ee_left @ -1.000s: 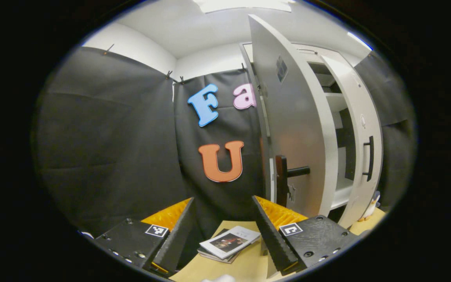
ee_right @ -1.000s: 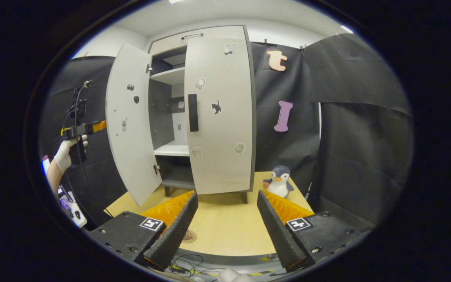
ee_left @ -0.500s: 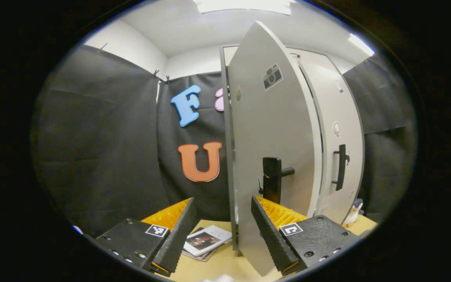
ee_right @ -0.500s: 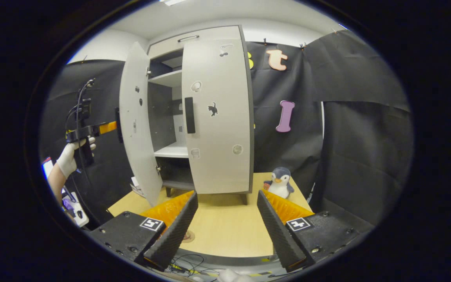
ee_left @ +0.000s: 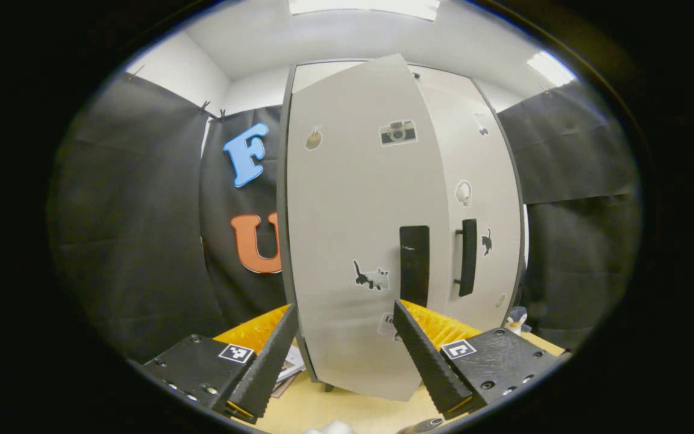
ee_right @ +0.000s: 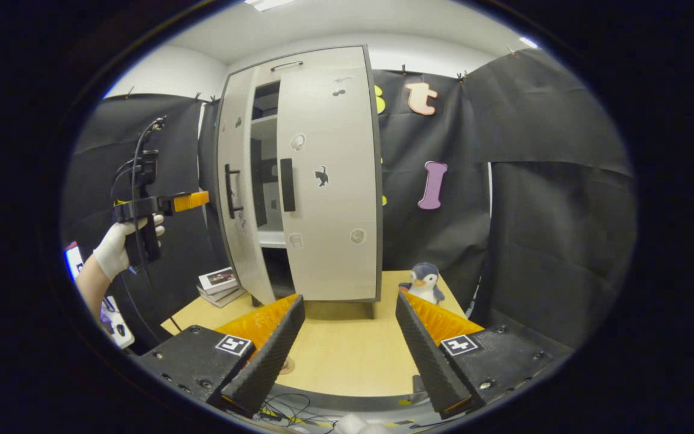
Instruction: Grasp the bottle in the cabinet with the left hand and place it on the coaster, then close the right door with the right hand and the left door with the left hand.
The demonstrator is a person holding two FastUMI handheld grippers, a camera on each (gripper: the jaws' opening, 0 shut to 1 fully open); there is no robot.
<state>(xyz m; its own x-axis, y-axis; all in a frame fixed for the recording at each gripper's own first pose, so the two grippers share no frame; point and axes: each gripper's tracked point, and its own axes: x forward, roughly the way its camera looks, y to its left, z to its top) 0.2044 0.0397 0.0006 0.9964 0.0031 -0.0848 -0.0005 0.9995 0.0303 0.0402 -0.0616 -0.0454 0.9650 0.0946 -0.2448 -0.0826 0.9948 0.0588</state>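
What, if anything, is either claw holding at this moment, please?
Nothing is held. The left claw is open before the left door, and the right claw is open over the table.

Left tongs [ee_left: 343, 349]: wedge fingers with ribbed inner faces, black bodies, screw heads, square black-and-white marker tags
Right tongs [ee_right: 347, 343]: same build, tags on both bodies
Hand [ee_right: 119, 250]: white glove, bare forearm
Cable: black, looping above the far handle

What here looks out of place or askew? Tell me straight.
One thing: the cabinet's left door is not shut. In the right gripper view it stands ajar, with a dark gap showing shelves between it and the closed right door. The left gripper is beside it. Books and toy penguin sit normally.
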